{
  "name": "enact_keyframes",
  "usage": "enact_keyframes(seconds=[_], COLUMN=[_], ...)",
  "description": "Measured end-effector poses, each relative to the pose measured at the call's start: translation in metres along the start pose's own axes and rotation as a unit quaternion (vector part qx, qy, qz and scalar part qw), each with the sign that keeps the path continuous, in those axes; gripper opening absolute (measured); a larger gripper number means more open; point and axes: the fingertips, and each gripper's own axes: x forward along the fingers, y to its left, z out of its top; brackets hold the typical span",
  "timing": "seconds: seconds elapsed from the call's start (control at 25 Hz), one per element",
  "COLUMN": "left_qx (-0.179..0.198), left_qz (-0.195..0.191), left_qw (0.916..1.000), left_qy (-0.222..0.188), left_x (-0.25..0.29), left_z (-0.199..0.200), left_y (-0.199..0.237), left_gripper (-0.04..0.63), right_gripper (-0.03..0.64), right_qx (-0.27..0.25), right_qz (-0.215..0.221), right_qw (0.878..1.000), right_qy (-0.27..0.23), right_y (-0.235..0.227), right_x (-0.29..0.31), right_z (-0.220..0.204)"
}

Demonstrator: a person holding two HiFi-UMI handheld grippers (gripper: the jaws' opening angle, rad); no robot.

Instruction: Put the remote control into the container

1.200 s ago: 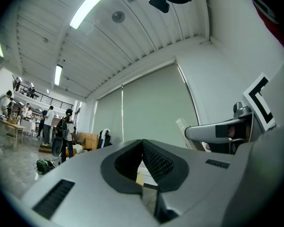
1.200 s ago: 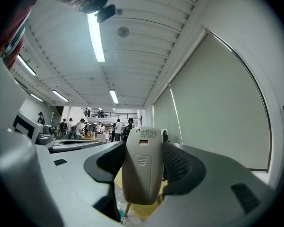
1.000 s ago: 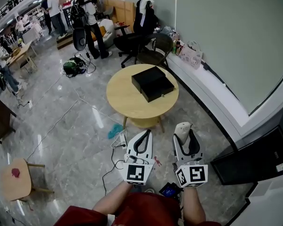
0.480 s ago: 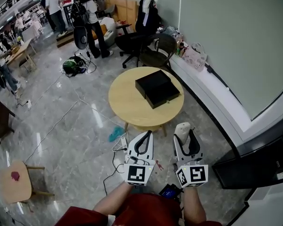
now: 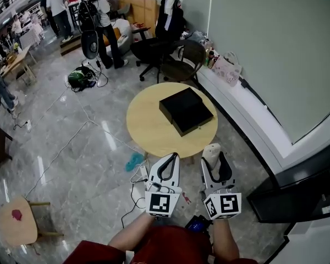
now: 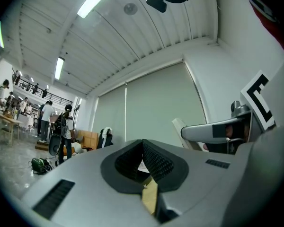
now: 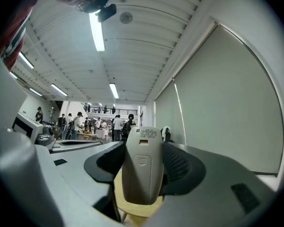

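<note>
Table (image 5: 148,120) slightly nearer; remote (image 7: 142,171) in right tool (image 5: 215,159), near its edge

Remote control (image 7: 142,171) pale grey; container (image 5: 186,110) black (plain); table (image 5: 146,126) light wood; floor (image 5: 71,147) grey marble.

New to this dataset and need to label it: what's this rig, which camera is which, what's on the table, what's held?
There is no robot here: a person holds a hand-held gripper in each hand. The head view comes from a camera on the person's head, looking down. The left hand-held gripper shows on its left and the right hand-held gripper on its right. The other two views come from a camera riding on each one, looking along its jaws. A round table stands ahead with a black box on it. The right one is shut on a grey remote. The left one is shut with nothing between its jaws.
</note>
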Motion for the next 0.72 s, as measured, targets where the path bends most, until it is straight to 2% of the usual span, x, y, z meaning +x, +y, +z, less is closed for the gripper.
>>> enact_keyframes(seconds=[0.12, 0.24, 0.72], left_qx=[0.0, 0.003, -0.012], left_qz=[-0.009, -0.022, -0.024], left_qw=[0.9999, 0.9991, 0.9996], left_qy=[0.004, 0.036, 0.013], left_x=[0.01, 0.015, 0.05], left_z=[-0.001, -0.008, -0.011], left_y=[0.018, 0.034, 0.085], left_gripper=[0.015, 0.015, 0.015], right_gripper=[0.27, 0.27, 0.27], right_qx=[-0.003, -0.008, -0.021], right_qz=[-0.009, -0.017, -0.029], right_qw=[1.0, 1.0, 0.999], right_qy=[0.004, 0.006, 0.002], right_y=[0.006, 0.013, 0.019], right_x=[0.018, 0.033, 0.094], right_z=[0.0, 0.0, 0.003])
